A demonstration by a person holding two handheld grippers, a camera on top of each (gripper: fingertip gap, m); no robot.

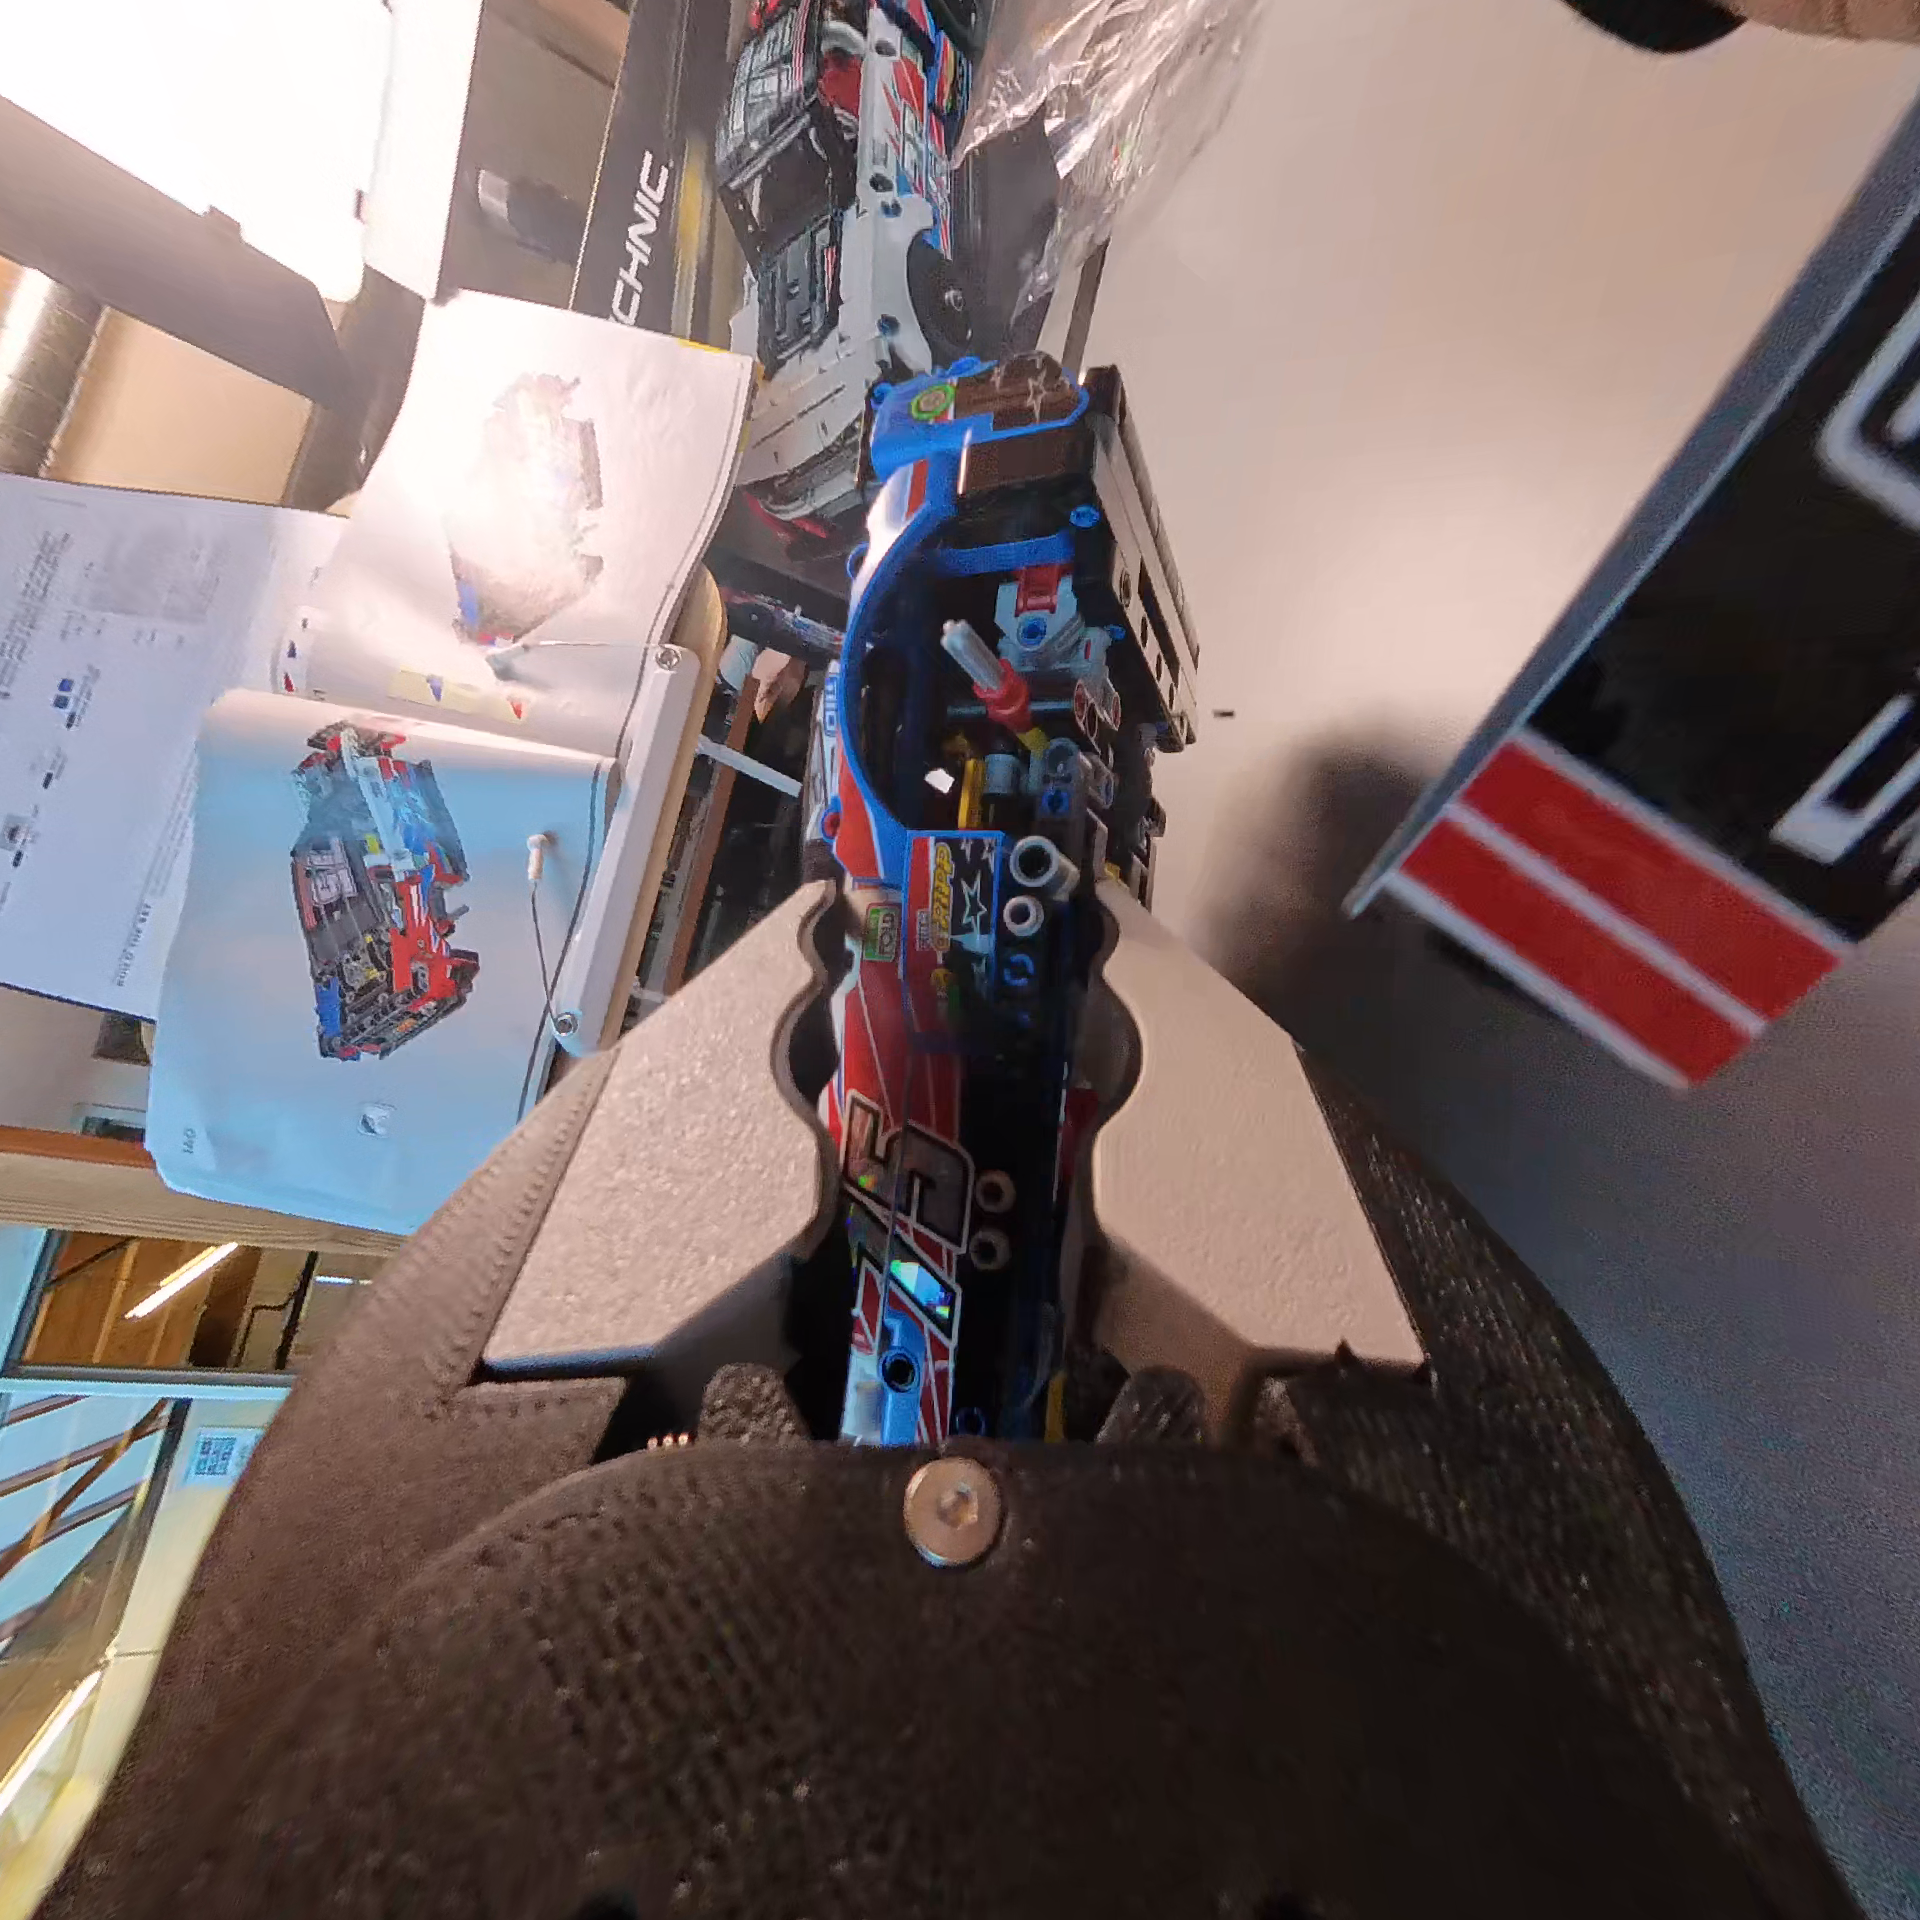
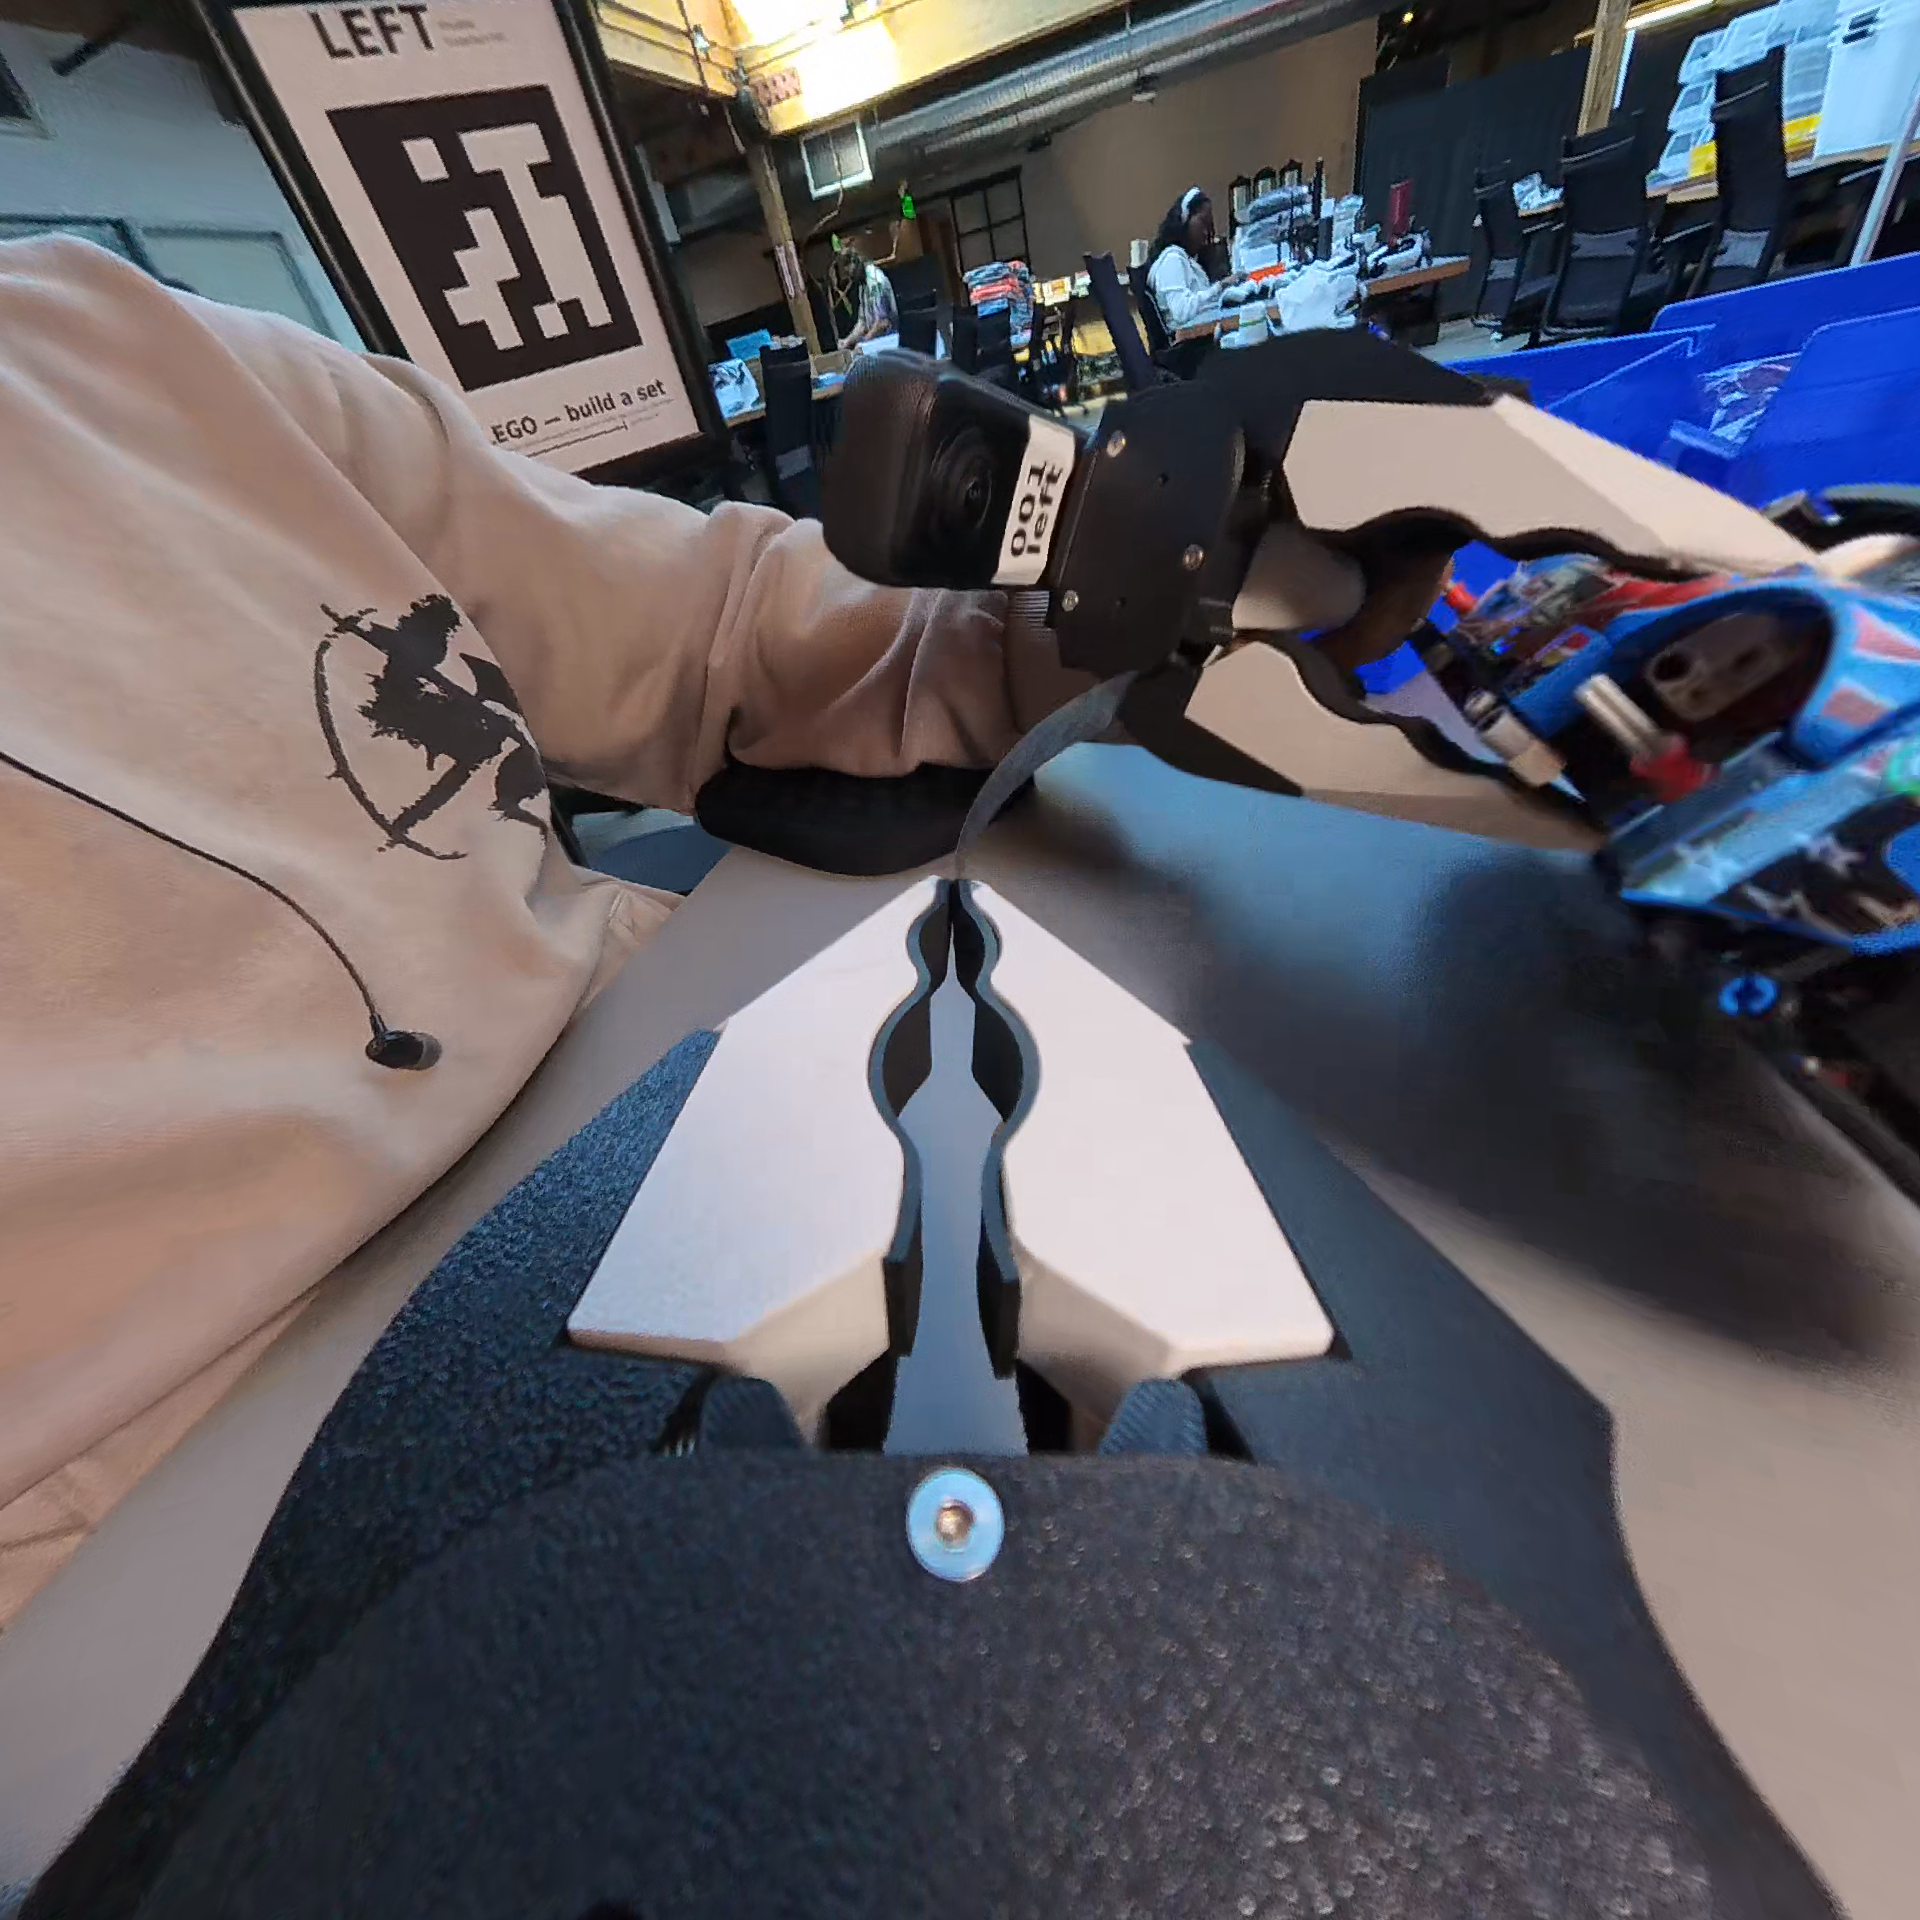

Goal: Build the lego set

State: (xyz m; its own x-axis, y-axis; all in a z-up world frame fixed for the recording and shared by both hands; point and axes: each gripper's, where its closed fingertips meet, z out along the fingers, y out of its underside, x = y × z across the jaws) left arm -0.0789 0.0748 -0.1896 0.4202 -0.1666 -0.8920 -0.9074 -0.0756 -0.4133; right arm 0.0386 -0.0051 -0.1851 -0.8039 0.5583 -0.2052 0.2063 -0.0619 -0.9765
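We see the left gripper (image 1: 951, 935) clamped on the partly built lego car (image 1: 966, 810), its jaws pressed against both flanks of the red, white and blue body, so the car juts forward from between them, turned on its side above the pale surface (image 1: 1455, 468). From the right wrist view the same car (image 2: 1756, 727) hangs at the far right, with the left gripper (image 2: 1621, 623) coming in from the left of it and a beige sleeve (image 2: 582, 582) behind that gripper. The right gripper (image 2: 953, 904) sits low over the surface (image 2: 1714, 1558), well apart from the car, its jaws brought together at the tips with nothing between them. Beyond the car in the left wrist view lie the open instruction booklet (image 1: 395, 914), the set's dark box (image 1: 831, 187) and a crumpled clear bag (image 1: 1101, 94). Behind the car in the right wrist view stand blue bins (image 2: 1714, 384).
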